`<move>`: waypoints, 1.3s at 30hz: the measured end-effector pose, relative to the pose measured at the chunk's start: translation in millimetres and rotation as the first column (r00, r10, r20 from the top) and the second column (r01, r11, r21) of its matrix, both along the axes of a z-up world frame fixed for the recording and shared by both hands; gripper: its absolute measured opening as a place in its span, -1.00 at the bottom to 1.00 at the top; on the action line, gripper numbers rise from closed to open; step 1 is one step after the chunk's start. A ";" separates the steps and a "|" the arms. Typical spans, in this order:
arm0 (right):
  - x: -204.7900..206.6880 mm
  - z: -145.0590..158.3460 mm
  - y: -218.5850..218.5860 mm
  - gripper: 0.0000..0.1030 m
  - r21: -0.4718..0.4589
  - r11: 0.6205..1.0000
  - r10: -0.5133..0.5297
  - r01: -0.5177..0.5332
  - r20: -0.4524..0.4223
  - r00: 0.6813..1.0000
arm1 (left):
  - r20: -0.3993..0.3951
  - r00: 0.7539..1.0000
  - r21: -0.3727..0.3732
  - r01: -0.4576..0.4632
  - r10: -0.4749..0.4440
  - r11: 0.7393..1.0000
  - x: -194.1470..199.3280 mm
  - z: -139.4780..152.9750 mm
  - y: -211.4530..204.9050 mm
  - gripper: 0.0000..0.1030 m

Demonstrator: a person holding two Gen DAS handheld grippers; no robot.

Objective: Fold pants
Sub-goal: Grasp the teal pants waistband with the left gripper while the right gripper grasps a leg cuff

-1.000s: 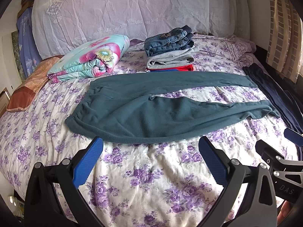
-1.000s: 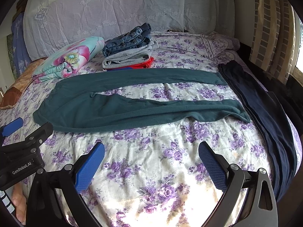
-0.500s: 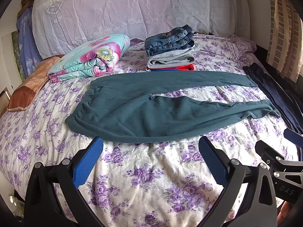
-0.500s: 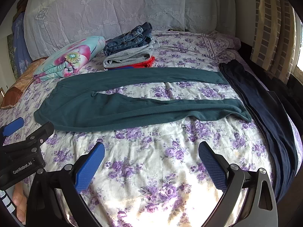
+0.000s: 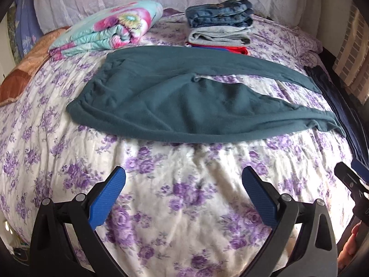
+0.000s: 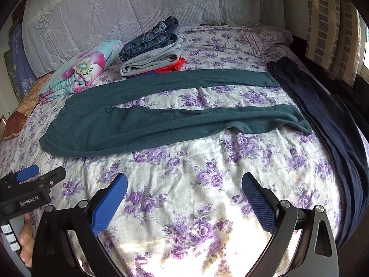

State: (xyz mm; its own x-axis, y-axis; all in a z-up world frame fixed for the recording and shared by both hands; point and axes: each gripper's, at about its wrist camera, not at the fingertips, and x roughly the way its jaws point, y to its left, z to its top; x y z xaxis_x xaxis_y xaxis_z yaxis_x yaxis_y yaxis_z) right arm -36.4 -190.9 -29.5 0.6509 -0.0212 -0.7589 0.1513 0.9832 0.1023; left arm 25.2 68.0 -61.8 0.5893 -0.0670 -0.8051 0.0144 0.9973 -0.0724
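Teal pants [image 5: 184, 106] lie spread flat on the floral bed, waistband to the left, both legs running right and spread apart; they also show in the right wrist view [image 6: 143, 124]. My left gripper [image 5: 183, 196] is open and empty, hovering over the sheet short of the pants' near edge. My right gripper [image 6: 184, 198] is open and empty, over the sheet near the front of the bed. The left gripper shows at the lower left of the right wrist view [image 6: 34, 177].
A stack of folded clothes [image 5: 219, 30], jeans on top, sits behind the pants. A folded floral blanket [image 5: 108, 32] lies at the back left. Dark navy pants [image 6: 334, 133] lie along the bed's right edge. A white lace headboard cover [image 6: 138, 4] is behind.
The left gripper has moved forward and closer to the teal pants. The right gripper has edged forward slightly. Both jaws stay open.
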 end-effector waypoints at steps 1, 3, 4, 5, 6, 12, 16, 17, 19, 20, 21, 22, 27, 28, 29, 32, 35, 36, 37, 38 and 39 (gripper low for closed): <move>3.1 -2.0 -3.5 0.93 0.005 1.000 0.002 -0.002 -0.005 1.000 | -0.002 0.999 -0.019 -0.034 0.034 0.999 5.5 2.4 12.9 0.91; 3.1 -3.7 -3.5 0.93 0.006 1.000 0.005 -0.005 -0.008 1.000 | 0.000 0.994 -0.071 -0.105 0.105 0.992 21.0 4.6 47.1 0.91; 3.3 -4.5 -3.6 0.93 0.008 1.000 0.008 -0.008 -0.009 1.000 | -0.019 0.992 -0.089 -0.124 0.123 0.988 29.9 2.5 61.7 0.91; 4.1 -5.2 -3.4 0.93 0.010 1.000 0.011 -0.011 -0.009 1.000 | -0.057 0.989 -0.108 -0.140 0.134 0.984 40.6 -1.9 76.3 0.91; 3.7 -5.8 -3.1 0.93 0.009 1.000 0.013 -0.013 -0.010 1.000 | -0.089 0.987 -0.142 -0.145 0.133 0.979 49.3 -7.1 87.7 0.91; 7.1 -11.3 -14.7 0.93 0.008 1.000 -0.009 0.009 -0.036 0.999 | -0.203 0.965 -0.279 -0.222 0.168 0.935 82.4 -38.0 118.5 0.64; 2.3 -5.7 -39.7 0.93 -0.026 0.999 -0.049 0.048 -0.033 0.998 | -0.178 0.957 -0.220 -0.266 0.230 0.938 97.8 -40.4 130.8 -0.80; 0.1 -3.3 -48.8 0.93 -0.040 0.997 -0.067 0.065 -0.028 0.997 | -0.180 0.957 -0.260 -0.269 0.227 0.927 98.2 -41.5 136.2 -0.86; -3.2 2.0 -72.7 0.93 -0.056 0.992 -0.113 0.111 -0.031 0.993 | -0.153 0.962 -0.287 -0.261 0.225 0.922 97.3 -40.4 141.6 -0.87; -3.2 4.2 -87.6 0.93 -0.044 0.990 -0.136 0.134 -0.043 0.990 | -0.134 0.965 -0.284 -0.255 0.225 0.924 94.5 -39.3 140.8 -0.87; -2.3 5.1 -103.6 0.93 -0.016 0.987 -0.158 0.157 -0.060 0.986 | -0.117 0.967 -0.280 -0.251 0.227 0.927 91.8 -38.8 139.9 -0.88; -0.3 5.9 -121.1 0.93 0.026 0.982 -0.182 0.185 -0.079 0.980 | -0.100 0.969 -0.276 -0.247 0.228 0.929 88.8 -38.8 139.3 -0.88; 27.2 -1.0 -194.6 0.93 0.203 0.933 -0.275 0.298 -0.134 0.952 | -0.063 0.974 -0.263 -0.228 0.219 0.938 85.4 -41.8 136.6 -0.88; 37.0 -5.4 -206.1 0.93 0.240 0.920 -0.281 0.310 -0.147 0.948 | -0.062 0.975 -0.256 -0.224 0.215 0.940 86.1 -42.4 136.0 -0.88; 47.6 -10.9 -215.6 0.93 0.283 0.905 -0.282 0.319 -0.165 0.945 | -0.064 0.975 -0.256 -0.222 0.212 0.941 87.4 -43.0 136.6 -0.88; 75.0 -34.3 -241.8 0.68 0.399 0.842 -0.293 0.363 -0.228 0.929 | -0.072 0.976 -0.271 -0.217 0.204 0.938 87.3 -44.8 139.6 -0.87; 89.3 -59.8 -253.3 0.32 0.472 0.769 -0.318 0.431 -0.303 0.898 | -0.074 0.977 -0.278 -0.215 0.202 0.936 86.9 -46.7 141.6 -0.87; 92.1 -67.8 -255.9 0.16 0.500 0.746 -0.319 0.440 -0.312 0.895 | -0.073 0.977 -0.273 -0.214 0.202 0.938 87.3 -46.5 141.2 -0.87; 94.2 -74.2 -257.9 -0.07 0.519 0.728 -0.327 0.448 -0.312 0.892 | -0.071 0.977 -0.266 -0.215 0.203 0.940 87.2 -46.8 141.1 -0.87; 95.6 -79.0 -260.4 -0.26 0.528 0.716 -0.344 0.456 -0.301 0.889 | -0.069 0.976 -0.258 -0.215 0.204 0.942 87.6 -47.0 140.1 -0.87; 97.2 -83.7 -263.4 -0.75 0.540 0.707 -0.358 0.457 -0.285 0.889 | -0.068 0.976 -0.251 -0.216 0.206 0.944 88.2 -47.1 138.9 -0.87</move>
State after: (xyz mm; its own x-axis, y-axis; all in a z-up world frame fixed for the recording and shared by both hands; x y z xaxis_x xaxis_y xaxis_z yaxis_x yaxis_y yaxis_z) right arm 60.7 -454.3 -113.3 0.5631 0.2158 -0.7977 0.5847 0.5781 0.5692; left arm 113.4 206.8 -108.9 0.5797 -0.1507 -0.8007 -0.2025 0.9253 -0.3207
